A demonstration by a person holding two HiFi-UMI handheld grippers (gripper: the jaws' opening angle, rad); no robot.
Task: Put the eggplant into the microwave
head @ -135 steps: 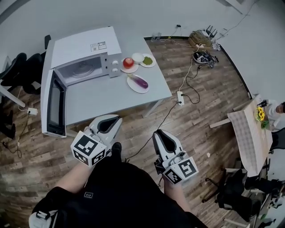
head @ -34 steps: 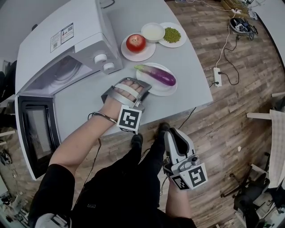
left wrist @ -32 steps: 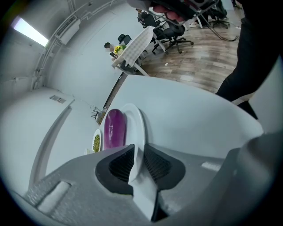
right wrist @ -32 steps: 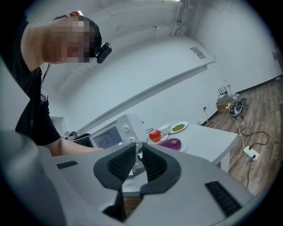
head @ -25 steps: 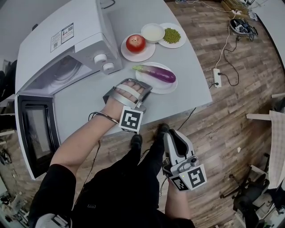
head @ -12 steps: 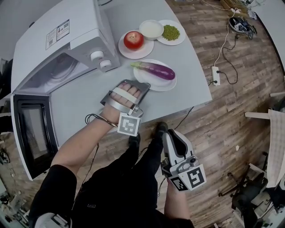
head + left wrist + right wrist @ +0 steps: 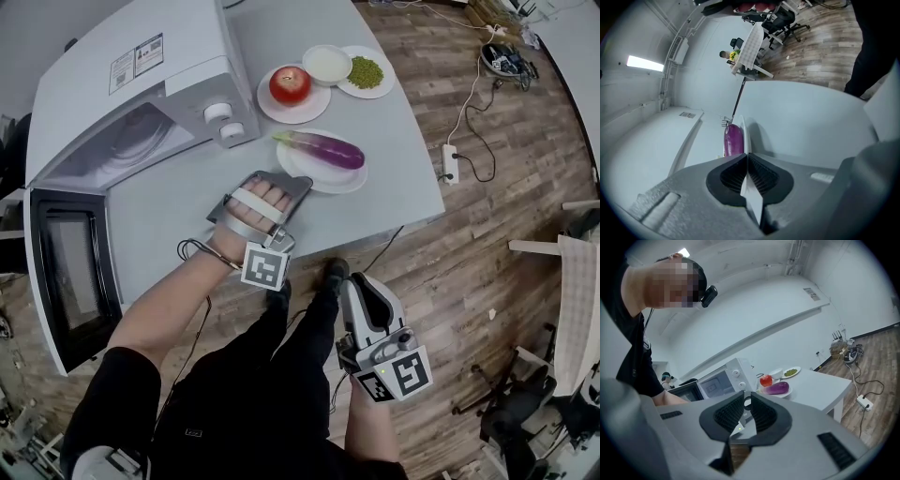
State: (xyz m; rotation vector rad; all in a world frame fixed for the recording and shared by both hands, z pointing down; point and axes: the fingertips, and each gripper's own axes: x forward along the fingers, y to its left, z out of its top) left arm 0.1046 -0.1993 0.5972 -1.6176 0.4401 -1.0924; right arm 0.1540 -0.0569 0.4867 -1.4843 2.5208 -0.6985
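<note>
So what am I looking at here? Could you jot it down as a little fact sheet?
eggplant: lying on a white plate on the grey table
microwave: door swung open
left tongs: closed, nothing held, tips close to the plate's rim
right tongs: slightly apart, nothing held, low and off the table
nearby: tomato on its own plate
</note>
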